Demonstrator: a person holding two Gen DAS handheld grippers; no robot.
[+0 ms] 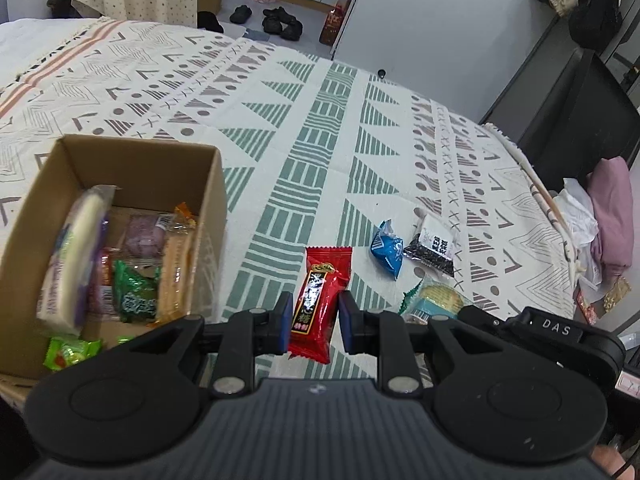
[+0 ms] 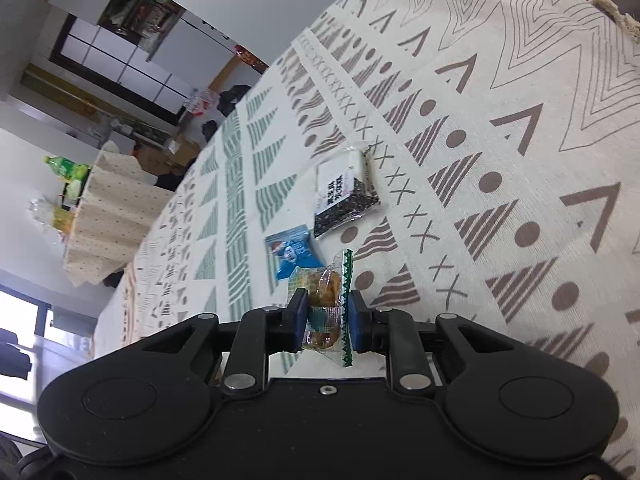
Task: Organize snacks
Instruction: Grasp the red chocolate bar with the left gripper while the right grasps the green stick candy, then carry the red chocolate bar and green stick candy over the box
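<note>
My left gripper (image 1: 314, 320) is shut on a red candy packet (image 1: 318, 304), held above the patterned cloth just right of a cardboard box (image 1: 140, 156) that holds several snacks. My right gripper (image 2: 325, 316) is shut on a clear packet with a green zigzag edge holding a golden pastry (image 2: 326, 300); the same packet shows in the left wrist view (image 1: 436, 300) with the right gripper beside it. A blue packet (image 1: 386, 250) (image 2: 292, 254) and a black-and-white packet (image 1: 432, 248) (image 2: 344, 192) lie on the cloth just beyond.
The patterned cloth (image 1: 320, 120) covers a wide table. A green candy (image 1: 70, 354) lies at the box's near corner. Pink and white fabric (image 1: 600, 220) sits past the right edge. Shoes (image 1: 280, 22) lie on the floor behind.
</note>
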